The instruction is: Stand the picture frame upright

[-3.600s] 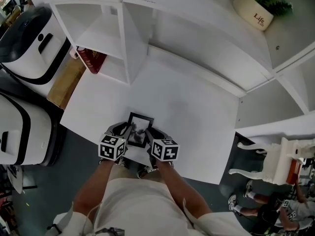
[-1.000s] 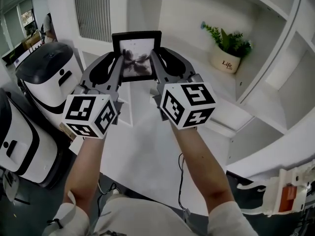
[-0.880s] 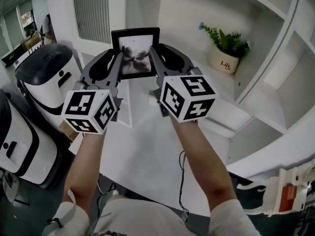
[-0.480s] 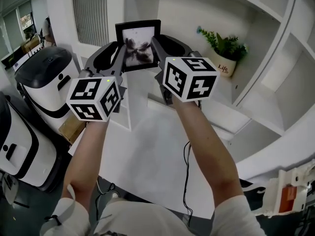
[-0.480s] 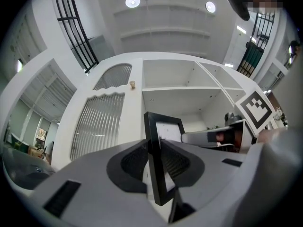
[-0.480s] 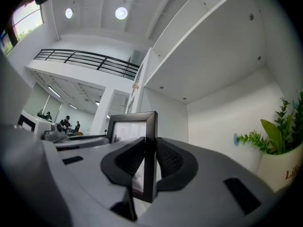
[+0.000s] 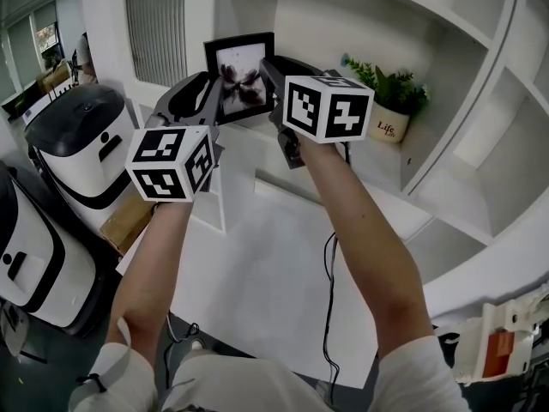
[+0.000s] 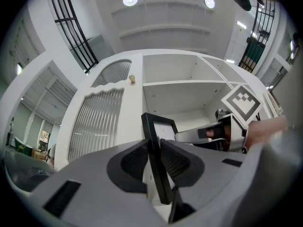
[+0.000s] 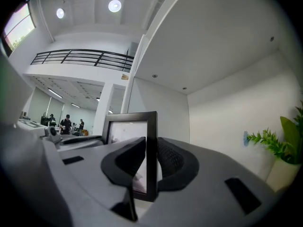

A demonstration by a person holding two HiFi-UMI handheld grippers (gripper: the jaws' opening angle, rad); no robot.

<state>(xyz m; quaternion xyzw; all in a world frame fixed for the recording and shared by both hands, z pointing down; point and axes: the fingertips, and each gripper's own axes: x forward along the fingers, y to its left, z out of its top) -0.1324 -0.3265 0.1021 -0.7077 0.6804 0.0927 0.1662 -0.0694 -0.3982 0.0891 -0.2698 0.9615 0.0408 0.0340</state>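
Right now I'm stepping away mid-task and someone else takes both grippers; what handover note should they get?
Left gripper: shut on the picture frame's left edge.
Right gripper: shut on its right edge.
Frame: in the air, roughly upright, before the white shelf unit, left of the potted plant in the head view.
Done: frame is off the table.
Left: stand it on a surface, then release both.

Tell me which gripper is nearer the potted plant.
Right. The right gripper clamps the picture frame on the edge facing the potted plant; the left gripper clamps its far edge.
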